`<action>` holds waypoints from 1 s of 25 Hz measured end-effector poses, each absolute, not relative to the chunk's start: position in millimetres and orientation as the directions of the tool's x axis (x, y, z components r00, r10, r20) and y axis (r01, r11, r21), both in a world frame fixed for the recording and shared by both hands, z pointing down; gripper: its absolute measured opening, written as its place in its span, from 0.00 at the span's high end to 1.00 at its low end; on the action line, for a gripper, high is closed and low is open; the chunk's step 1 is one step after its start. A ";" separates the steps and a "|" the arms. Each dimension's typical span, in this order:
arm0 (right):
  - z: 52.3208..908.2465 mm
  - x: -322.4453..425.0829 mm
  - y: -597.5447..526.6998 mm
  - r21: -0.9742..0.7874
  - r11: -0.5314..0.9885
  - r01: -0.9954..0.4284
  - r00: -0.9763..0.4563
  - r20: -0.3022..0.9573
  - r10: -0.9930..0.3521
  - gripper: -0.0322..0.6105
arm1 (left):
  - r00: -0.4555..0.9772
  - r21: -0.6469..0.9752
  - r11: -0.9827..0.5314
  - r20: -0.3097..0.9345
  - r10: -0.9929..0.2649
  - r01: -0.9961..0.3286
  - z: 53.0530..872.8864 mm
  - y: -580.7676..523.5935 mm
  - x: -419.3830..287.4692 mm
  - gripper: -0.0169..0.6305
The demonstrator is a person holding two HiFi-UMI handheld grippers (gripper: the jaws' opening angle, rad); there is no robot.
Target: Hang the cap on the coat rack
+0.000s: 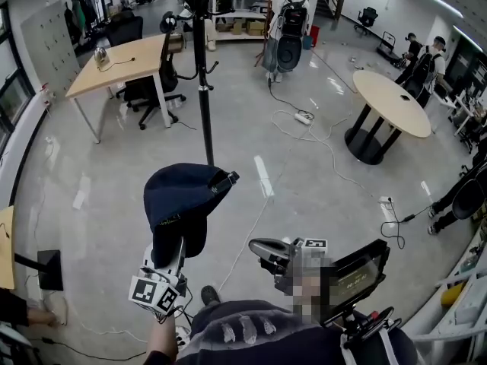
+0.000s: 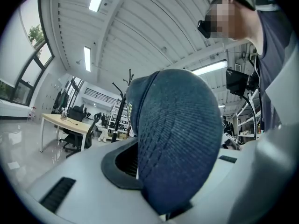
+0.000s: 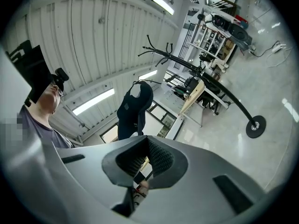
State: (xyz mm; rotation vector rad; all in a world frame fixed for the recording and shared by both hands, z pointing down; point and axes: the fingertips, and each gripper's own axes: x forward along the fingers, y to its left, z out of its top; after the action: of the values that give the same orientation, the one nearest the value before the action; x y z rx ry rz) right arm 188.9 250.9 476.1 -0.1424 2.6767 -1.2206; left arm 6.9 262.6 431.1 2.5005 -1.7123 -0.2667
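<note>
The coat rack [image 1: 203, 90] stands upright on the open floor [image 1: 304, 173], straight ahead of the person, its pole vertical and its upper hooks [image 3: 156, 52] high at the far end. The cap [image 1: 183, 196] is in the air just short of the pole, well below those hooks, crown up. The left tool [image 1: 181, 245] grips the cap from beneath and is the nearer one to the rack, so the move looks to be forward and up. The right tool [image 3: 145, 160] is beside it, clenched on nothing.
</note>
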 end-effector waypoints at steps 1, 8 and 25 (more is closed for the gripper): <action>475.1 174.3 246.3 -0.754 0.656 -0.005 -0.979 -0.131 -0.159 0.94 | 0.348 0.186 -0.359 -0.094 -0.933 -0.914 431.5 258.7 -6.1 0.79; 474.4 86.7 226.5 -0.756 0.654 -0.012 -0.987 -0.097 -0.130 0.94 | 0.315 0.212 -0.334 -0.121 -0.942 -0.918 436.0 245.0 -95.8 0.79; 487.5 32.3 189.5 -0.798 0.601 -0.031 -0.981 -0.090 -0.170 0.94 | 0.319 0.227 -0.336 -0.107 -0.942 -0.914 439.9 205.3 -147.6 0.79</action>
State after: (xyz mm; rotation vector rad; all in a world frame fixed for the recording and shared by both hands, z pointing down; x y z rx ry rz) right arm 32.3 189.5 487.5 -0.1691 2.6690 -1.3258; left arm -147.6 205.3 439.9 2.4480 -1.7317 -0.3331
